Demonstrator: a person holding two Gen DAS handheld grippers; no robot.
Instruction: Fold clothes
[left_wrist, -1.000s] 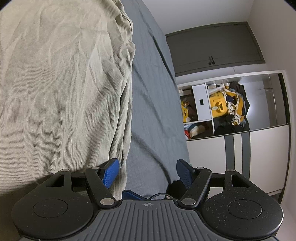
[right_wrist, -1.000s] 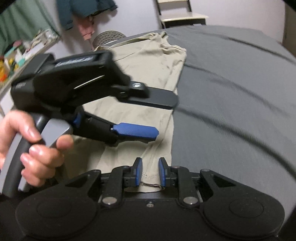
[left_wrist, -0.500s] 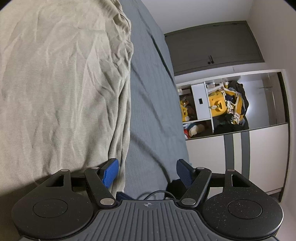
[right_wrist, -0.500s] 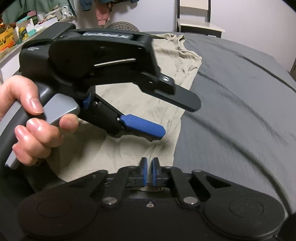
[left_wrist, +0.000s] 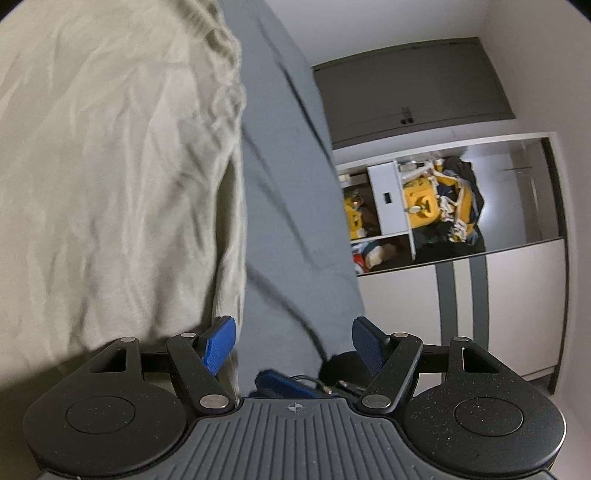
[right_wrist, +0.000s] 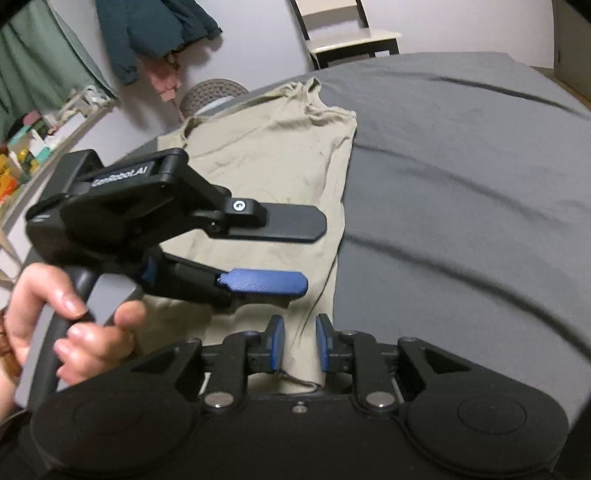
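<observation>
A beige garment (right_wrist: 280, 155) lies flat on the grey bed cover (right_wrist: 461, 192), and its long right edge runs towards me. My right gripper (right_wrist: 300, 343) stands open at the near hem, its blue pads a little apart with the hem's corner between them. Just above the cloth to the left, a hand (right_wrist: 74, 332) holds my left gripper (right_wrist: 295, 284). In the left wrist view the left gripper (left_wrist: 291, 343) is wide open and straddles the garment (left_wrist: 110, 184) edge. One pad is over the cloth, the other over the bed cover (left_wrist: 288, 184). Nothing is held.
Beyond the bed's far end stand a chair (right_wrist: 351, 37), a round slatted stool (right_wrist: 214, 92) and hanging jackets (right_wrist: 155, 33). A cluttered shelf (right_wrist: 44, 136) runs along the left. A wardrobe with open shelves of yellow items (left_wrist: 424, 206) faces the bed's side.
The right gripper's pads closed almost together on the hem half a second ago and have now spread apart. The left gripper has dropped lower over the cloth and stays open.
</observation>
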